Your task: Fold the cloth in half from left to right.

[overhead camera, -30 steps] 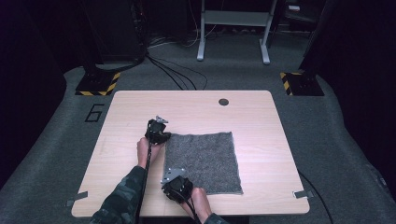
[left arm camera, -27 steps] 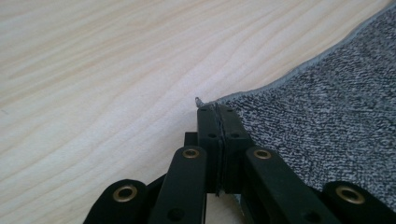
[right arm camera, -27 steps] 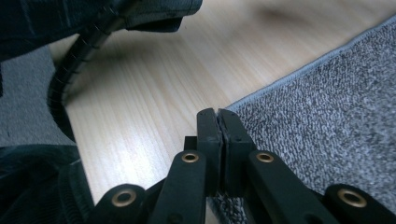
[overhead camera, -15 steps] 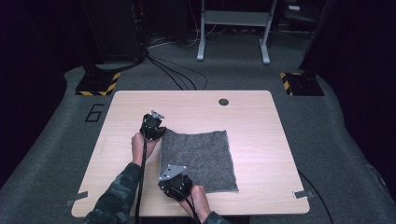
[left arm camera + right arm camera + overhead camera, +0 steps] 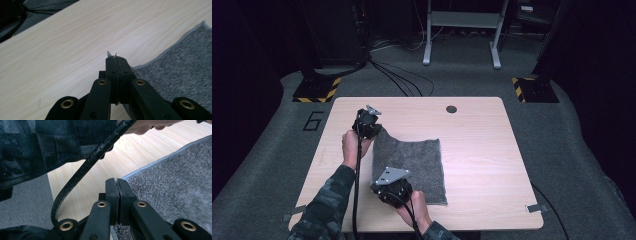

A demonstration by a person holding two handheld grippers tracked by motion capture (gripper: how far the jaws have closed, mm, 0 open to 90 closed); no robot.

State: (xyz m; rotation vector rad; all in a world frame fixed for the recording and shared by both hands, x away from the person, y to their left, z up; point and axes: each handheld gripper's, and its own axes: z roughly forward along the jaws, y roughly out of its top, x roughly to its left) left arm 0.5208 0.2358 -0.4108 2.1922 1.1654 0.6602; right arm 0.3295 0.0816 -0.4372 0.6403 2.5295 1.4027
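**Grey cloth pinched at two corners over the bench**

Grey fuzzy square cloth (image 5: 412,165) lies on the pale wooden bench (image 5: 482,150), a little left of the middle, with its left edge lifted off the surface. From my seat at the controls I see both of my tools on that left edge. My left gripper (image 5: 368,125) sits at the far left corner of the cloth, and in the left gripper view its black jaws are pressed together with a thin sliver of grey fabric showing at their tips (image 5: 116,61); the rest of the cloth (image 5: 180,75) hangs away to the right of them. My right gripper (image 5: 391,187) is at the near left corner, and in the right gripper view its jaws are likewise closed tight (image 5: 116,183), with the cloth's hem running under them and the fabric (image 5: 175,187) spreading off to the right. A black ribbed cable (image 5: 82,172) curves across that view beside a camouflage-patterned sleeve (image 5: 50,145). A small dark round hole (image 5: 451,108) marks the bench's far side, well apart from the cloth.
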